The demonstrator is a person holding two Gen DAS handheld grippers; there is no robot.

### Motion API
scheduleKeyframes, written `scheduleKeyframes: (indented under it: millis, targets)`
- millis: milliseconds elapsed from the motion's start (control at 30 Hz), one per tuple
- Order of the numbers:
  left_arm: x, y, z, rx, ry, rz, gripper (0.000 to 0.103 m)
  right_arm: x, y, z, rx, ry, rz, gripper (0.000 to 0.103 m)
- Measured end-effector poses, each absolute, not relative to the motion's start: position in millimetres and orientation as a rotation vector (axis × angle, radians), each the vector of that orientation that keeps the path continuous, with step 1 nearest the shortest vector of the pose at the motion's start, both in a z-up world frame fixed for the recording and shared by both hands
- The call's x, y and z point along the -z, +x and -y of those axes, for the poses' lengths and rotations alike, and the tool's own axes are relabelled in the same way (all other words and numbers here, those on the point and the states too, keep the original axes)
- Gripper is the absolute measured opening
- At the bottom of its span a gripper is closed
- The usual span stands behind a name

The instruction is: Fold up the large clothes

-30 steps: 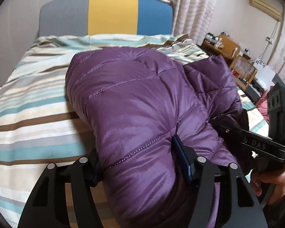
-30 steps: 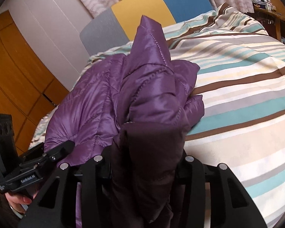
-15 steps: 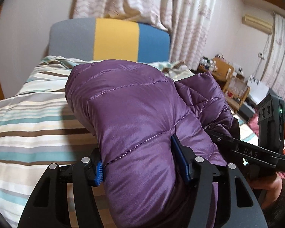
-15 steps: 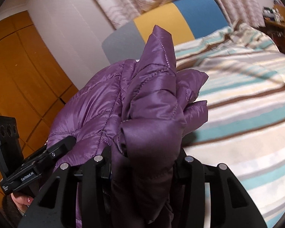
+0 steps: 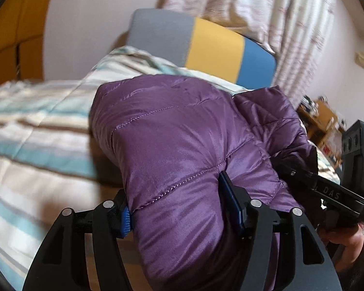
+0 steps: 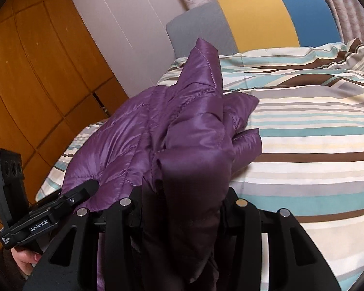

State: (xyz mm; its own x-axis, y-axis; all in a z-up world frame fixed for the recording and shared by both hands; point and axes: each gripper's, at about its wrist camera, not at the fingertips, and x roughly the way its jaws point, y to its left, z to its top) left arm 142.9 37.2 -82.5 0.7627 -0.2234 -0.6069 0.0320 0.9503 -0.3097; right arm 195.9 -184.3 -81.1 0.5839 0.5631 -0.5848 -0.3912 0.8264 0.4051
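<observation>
The left gripper (image 5: 179, 206) has its fingers (image 5: 230, 202) clamped on a thick quilted fold of the purple down jacket (image 5: 182, 145), blue pads pressing into the padding on both sides; these fingers have just been easing a little wider, with the fold between them. The right gripper (image 6: 184, 208) grips a bunched, darker fold of the same purple down jacket (image 6: 196, 126), its fingers (image 6: 233, 208) hard against the cloth on either side; they too have just been opening slightly, the fold caught between them.

Taking the jacket as landmark: it hangs between the two grippers, lifted above the striped duvet (image 6: 315, 126) of the bed, which spreads beneath it and beyond it. One stiff corner of the jacket stands up above the right gripper. Behind the jacket rises the headboard (image 5: 206, 46), panelled in grey, yellow and blue, with patterned curtains (image 5: 267, 12) further back. In the right wrist view, orange wooden cupboard doors (image 6: 36, 72) stand to the jacket's left. In the left wrist view the person's right hand (image 5: 342, 242) shows at the jacket's lower right, holding the other gripper's handle.
</observation>
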Motion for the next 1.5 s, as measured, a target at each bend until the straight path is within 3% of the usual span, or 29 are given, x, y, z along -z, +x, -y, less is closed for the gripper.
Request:
scheduleKeyframes:
  millis: [100,400,467,633,967,1267,1500]
  targets:
    - [89.6,136.8,-40.7,0.133,-0.287,-0.689,0.068,91.1,202.9,170.7,-0.513,0.176,-0.788,0.060]
    - [71.1,122.1,-34.7,0.056,-0.297,-0.683,0.076,100.4,186.2,195.8,-0.452,0.228,-0.805,0.075]
    - [58.8,106.4,-25.5,0.074,-0.277,-0.622,0.089,101.4,171.5,199.8,-0.439,0.231,-0.797,0.077]
    - [75.6,99.5,7.4,0.025,0.012,-0.657,0.090,103.5,136.5,188.4,-0.439,0.185,-0.821,0.075]
    - [103.7,95.1,-13.3,0.017,-0.023,-0.686,0.091,121.0,144.5,173.7,-0.421,0.096,-0.851,0.079]
    - [45.8,95.2,-30.9,0.019,-0.208,-0.672,0.093,61.7,123.6,207.0,-0.362,0.130,-0.637,0.080]
    - [20.9,174.4,-21.3,-0.007,-0.131,-0.764,0.094,25.9,190.2,180.9,-0.327,0.101,-0.638,0.076]
